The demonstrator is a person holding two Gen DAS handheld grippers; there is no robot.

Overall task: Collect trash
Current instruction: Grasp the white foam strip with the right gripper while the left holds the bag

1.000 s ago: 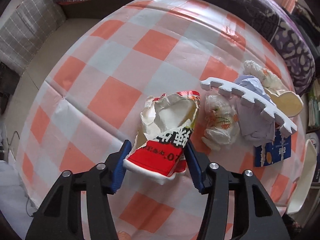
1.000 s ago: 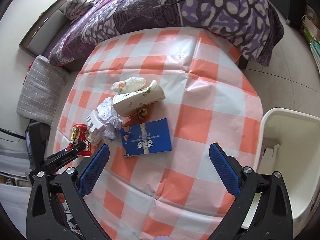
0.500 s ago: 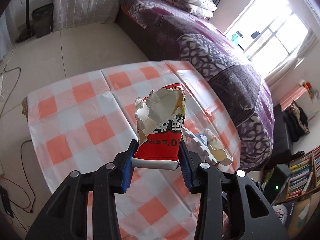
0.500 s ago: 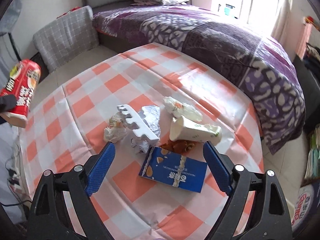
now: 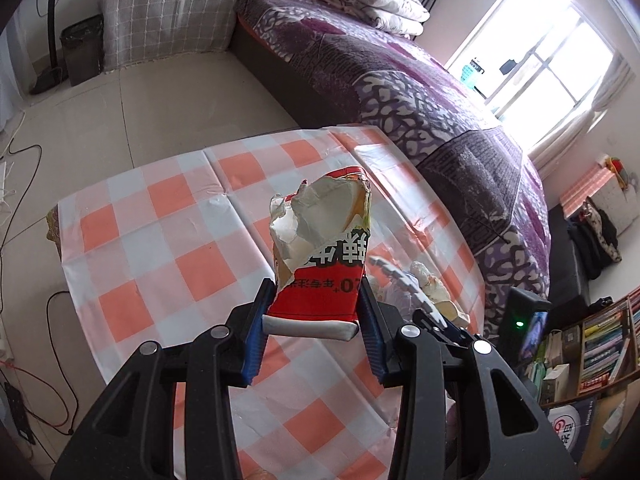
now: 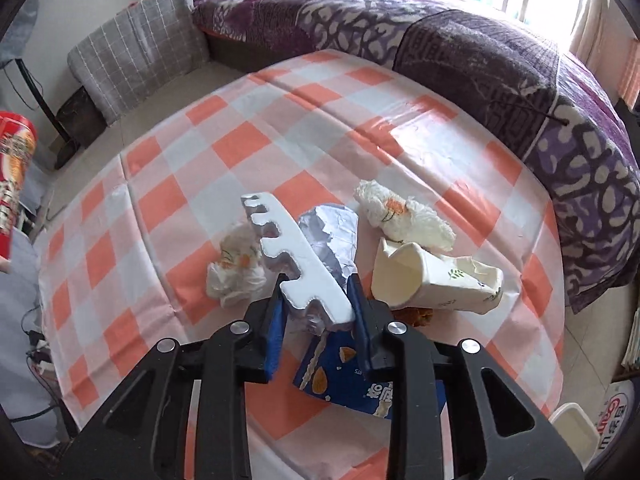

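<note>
My left gripper (image 5: 314, 322) is shut on a torn red and white paper carton (image 5: 320, 264) and holds it upright, well above the checked tablecloth (image 5: 172, 240). The carton also shows at the left edge of the right wrist view (image 6: 14, 168). My right gripper (image 6: 318, 320) is closed around the near end of a white notched foam strip (image 6: 296, 260) that lies over crumpled silver foil (image 6: 332, 236). Around it lie a crumpled white bag (image 6: 236, 268), a tissue wad (image 6: 404, 216), a crushed paper cup (image 6: 436, 280) and a blue snack box (image 6: 344, 380).
A purple patterned bed (image 6: 460, 52) borders the table's far side. A grey checked cushion (image 6: 136, 48) lies on the floor to the left. A white bin's rim (image 6: 572, 416) shows at the lower right. Bookshelves (image 5: 600, 344) stand to the right.
My left gripper has lifted the red carton off the table and tilted up. My right gripper has moved in over the pile and closed from wide open onto the foam strip.
</note>
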